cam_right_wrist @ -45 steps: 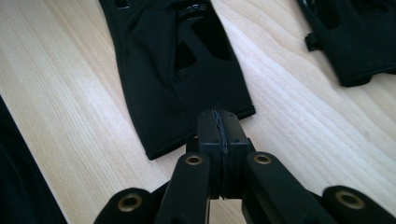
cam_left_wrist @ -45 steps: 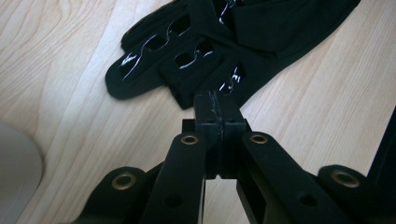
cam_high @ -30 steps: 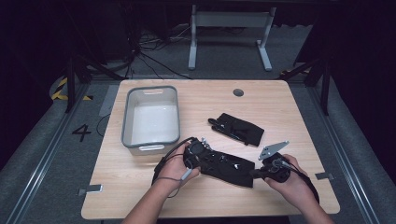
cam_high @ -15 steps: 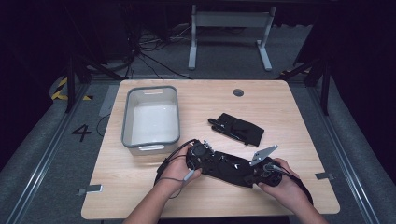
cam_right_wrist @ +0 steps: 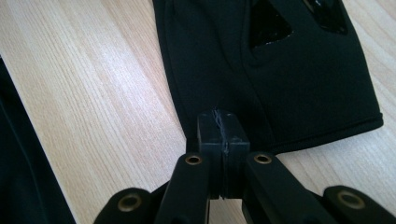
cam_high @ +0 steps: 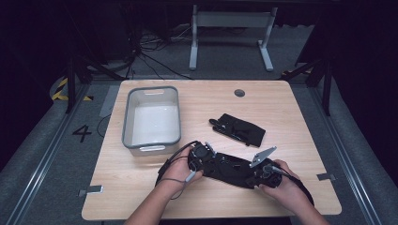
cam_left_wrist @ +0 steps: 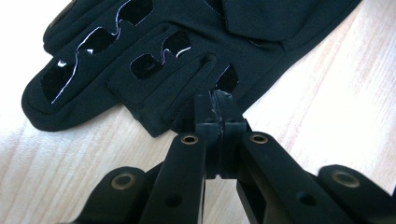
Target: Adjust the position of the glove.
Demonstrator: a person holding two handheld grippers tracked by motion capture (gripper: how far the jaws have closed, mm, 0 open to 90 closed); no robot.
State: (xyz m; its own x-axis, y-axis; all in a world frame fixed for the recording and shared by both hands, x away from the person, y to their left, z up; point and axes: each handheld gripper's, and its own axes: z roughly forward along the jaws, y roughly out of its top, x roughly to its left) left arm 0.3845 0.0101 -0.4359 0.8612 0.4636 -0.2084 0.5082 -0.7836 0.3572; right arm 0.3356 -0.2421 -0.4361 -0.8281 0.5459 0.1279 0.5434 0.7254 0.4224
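A black glove lies stretched across the near part of the wooden table, between my two grippers. My left gripper is at its finger end. In the left gripper view the jaws are shut, with the tips pinching the edge of a finger of the glove, which has glossy patches. My right gripper is at the cuff end. In the right gripper view its jaws are shut, tips on the glove's hem. A second black glove lies flat farther back.
A grey tub with a white inside stands at the left of the table, just behind my left hand. A round cable hole sits near the far edge. Bare wood lies to the right and along the back.
My right gripper has shifted a little to the left and nearer, still at the glove's cuff. The left gripper and the far glove have stayed put.
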